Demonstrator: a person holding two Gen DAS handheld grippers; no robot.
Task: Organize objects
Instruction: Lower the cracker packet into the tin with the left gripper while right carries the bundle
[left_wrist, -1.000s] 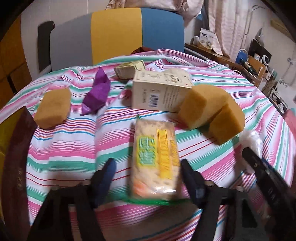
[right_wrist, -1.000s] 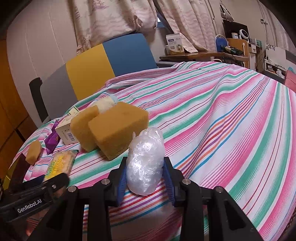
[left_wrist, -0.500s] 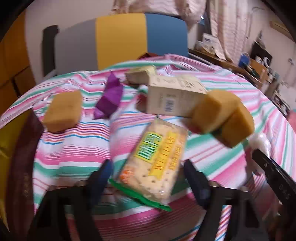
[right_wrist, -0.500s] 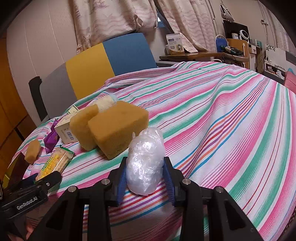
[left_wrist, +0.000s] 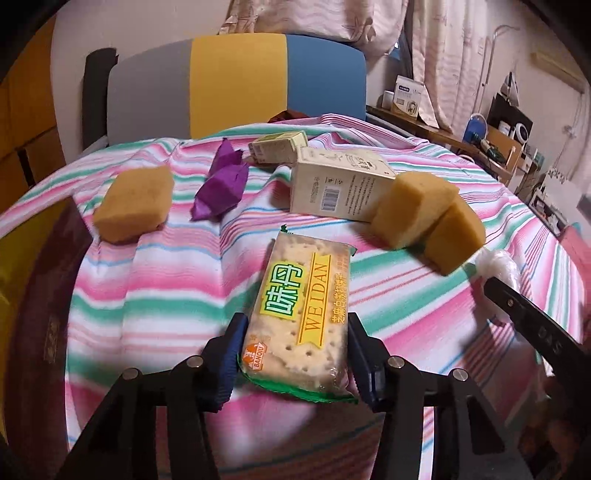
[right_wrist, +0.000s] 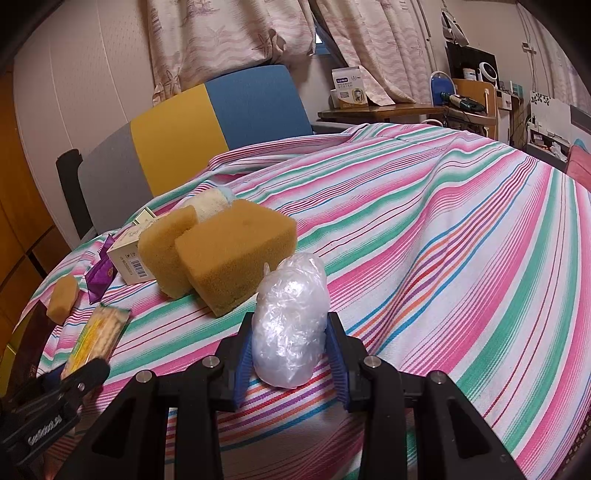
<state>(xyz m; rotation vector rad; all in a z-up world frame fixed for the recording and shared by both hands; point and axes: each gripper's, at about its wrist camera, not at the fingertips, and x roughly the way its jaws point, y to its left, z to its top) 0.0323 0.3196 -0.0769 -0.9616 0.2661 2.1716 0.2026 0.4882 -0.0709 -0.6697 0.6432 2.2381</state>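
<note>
My left gripper (left_wrist: 295, 354) is shut on a cracker pack (left_wrist: 301, 317) with a yellow-green "WEIDAN" label and holds it tilted just above the striped cloth. The pack also shows in the right wrist view (right_wrist: 94, 341). My right gripper (right_wrist: 291, 354) is shut on a crumpled clear plastic bag (right_wrist: 291, 321) resting on the cloth. The bag also shows at the right of the left wrist view (left_wrist: 496, 264).
On the striped tablecloth (left_wrist: 147, 280) lie a lone yellow sponge (left_wrist: 135, 203), a purple wrapper (left_wrist: 221, 184), a cream box (left_wrist: 340, 188), a small box (left_wrist: 279, 146) and two sponges side by side (left_wrist: 428, 221). A grey-yellow-blue chair back (left_wrist: 236, 81) stands behind.
My left gripper has closed on the cracker pack, turned it and lifted it slightly. The right gripper and the plastic bag have not moved.
</note>
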